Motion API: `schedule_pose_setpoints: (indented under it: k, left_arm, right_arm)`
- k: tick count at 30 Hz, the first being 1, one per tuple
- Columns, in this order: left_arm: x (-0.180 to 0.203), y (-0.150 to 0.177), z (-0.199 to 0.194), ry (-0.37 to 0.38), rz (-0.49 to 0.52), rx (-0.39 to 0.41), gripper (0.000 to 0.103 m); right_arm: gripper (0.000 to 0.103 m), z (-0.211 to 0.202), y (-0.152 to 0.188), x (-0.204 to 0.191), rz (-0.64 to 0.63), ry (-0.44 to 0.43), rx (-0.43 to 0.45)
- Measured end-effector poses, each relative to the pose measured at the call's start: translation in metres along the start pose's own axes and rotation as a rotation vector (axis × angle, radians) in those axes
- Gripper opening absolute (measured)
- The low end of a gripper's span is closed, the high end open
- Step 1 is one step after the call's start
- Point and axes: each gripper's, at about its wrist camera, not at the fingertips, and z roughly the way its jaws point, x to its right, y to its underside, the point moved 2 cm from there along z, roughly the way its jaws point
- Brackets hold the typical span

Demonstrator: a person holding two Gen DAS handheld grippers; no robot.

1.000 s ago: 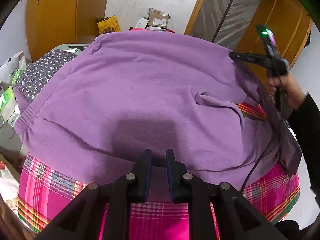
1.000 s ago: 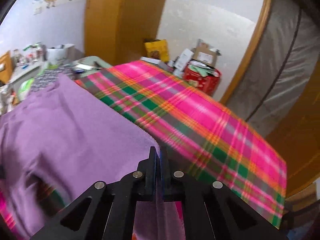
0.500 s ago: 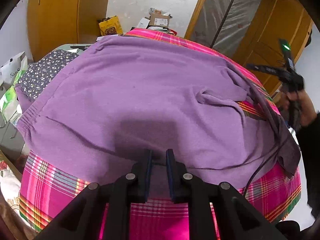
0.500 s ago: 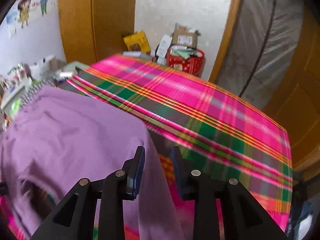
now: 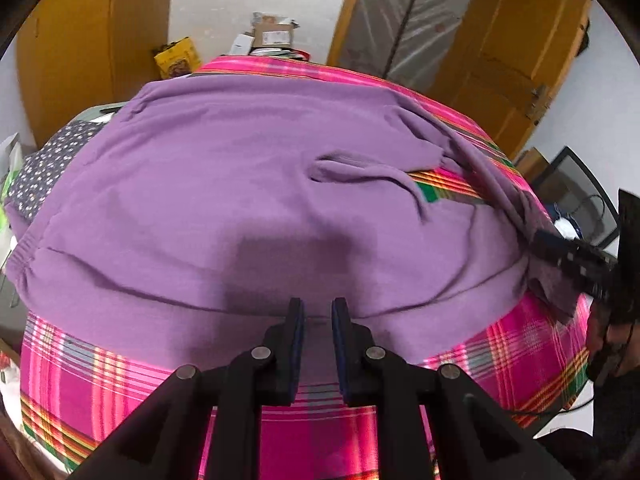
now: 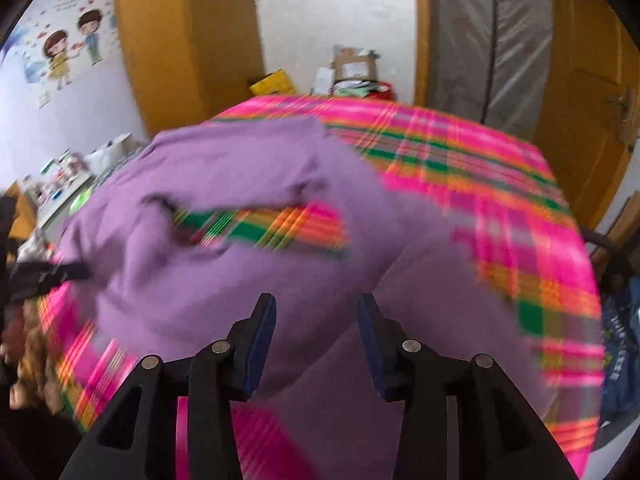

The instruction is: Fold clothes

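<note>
On plaid cloth, purple garment lying crosswise

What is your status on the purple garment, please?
Right tool just opened, empty. Left tool parted, empty. Purple garment spread on plaid cloth. Nothing blocking.

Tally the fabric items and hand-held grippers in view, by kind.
Purple garment: 1
Pink plaid cloth: 1
Grey dotted fabric: 1
Hand-held gripper: 2, left hand-held gripper and right hand-held gripper
Total: 5
</note>
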Motion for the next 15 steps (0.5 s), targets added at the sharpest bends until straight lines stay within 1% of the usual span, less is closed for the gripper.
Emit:
schedule_pose_setpoints:
  k: [3,5,8,13,15]
  left_arm:
    - [0.000,0.004,0.000,-0.006,0.000,-0.008,0.015]
    - [-0.009,0.008,-0.004,-0.024,-0.022,-0.008,0.015]
    - [-0.030,0.014,-0.013,-0.066,-0.081,0.001,0.016]
    - [-0.064,0.022,-0.030,-0.134,-0.170,0.026,0.016]
    - [-0.076,0.025,-0.034,-0.154,-0.204,0.032,0.015]
  right_arm:
    - [0.044,-0.005,0.017,-0.013,-0.035,-0.033,-0.012]
    - [0.044,-0.007,0.026,-0.019,-0.058,-0.049,-0.029]
    - [0.044,-0.009,0.036,-0.030,-0.108,-0.101,-0.051]
    - [0.044,-0.002,0.045,-0.049,-0.214,-0.116,-0.074]
    - [0.044,0.002,0.047,-0.059,-0.275,-0.121,-0.074]
